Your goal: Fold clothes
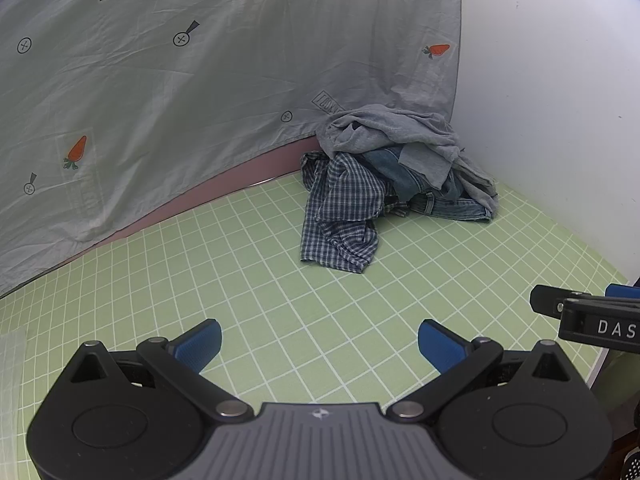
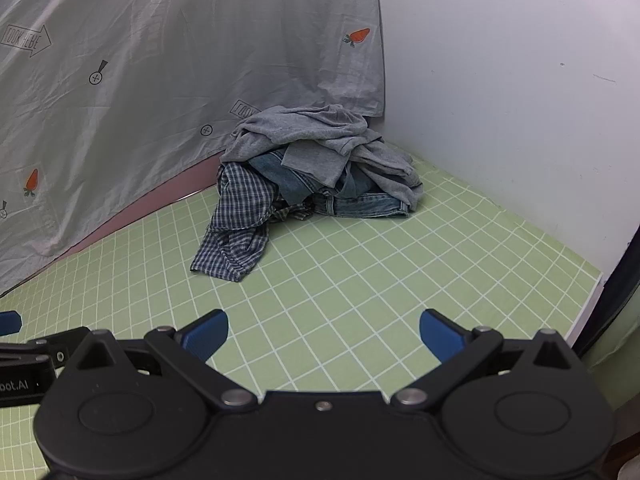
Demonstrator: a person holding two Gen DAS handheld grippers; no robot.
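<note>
Far back on the mat, a pile waits. Both grippers, left and right, have wide, empty jaws. Grabbing the whole heap could tangle shirt and jeans.

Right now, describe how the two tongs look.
Both are alike: the left tongs and the right tongs have matte black linkage arms with silver pivot pins, rounded black housings and blue textured pads. White lettering marks their sides.
</note>
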